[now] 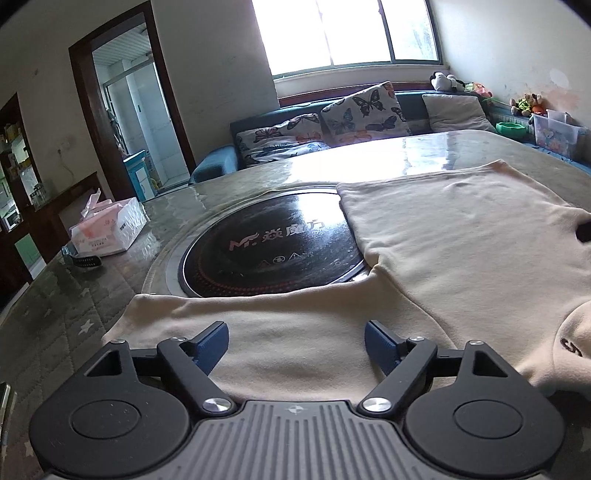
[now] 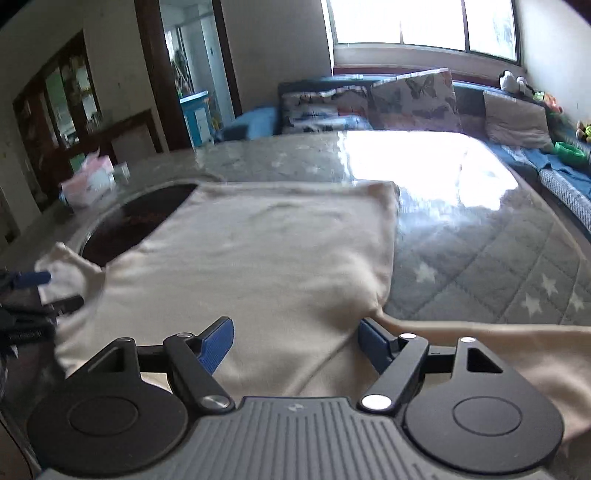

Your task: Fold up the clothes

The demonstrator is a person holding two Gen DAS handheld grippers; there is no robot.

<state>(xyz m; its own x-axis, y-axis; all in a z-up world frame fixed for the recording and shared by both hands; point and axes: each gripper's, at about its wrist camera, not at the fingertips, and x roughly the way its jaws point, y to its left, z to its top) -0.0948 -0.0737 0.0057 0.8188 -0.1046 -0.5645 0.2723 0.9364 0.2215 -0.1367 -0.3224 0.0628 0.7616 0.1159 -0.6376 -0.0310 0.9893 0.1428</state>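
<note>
- Left gripper angles down over the cream sweatshirt's near sleeve, blue pads spread wide, gripping nothing.
- Right gripper tilts down likewise, jaws wide apart and empty above the cloth.
- Cream sweatshirt lies flat on the quilted table, partly covering the round black cooktop.

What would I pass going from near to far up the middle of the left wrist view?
Left gripper → cream garment → round black cooktop → shiny table → butterfly cushion → window.
</note>
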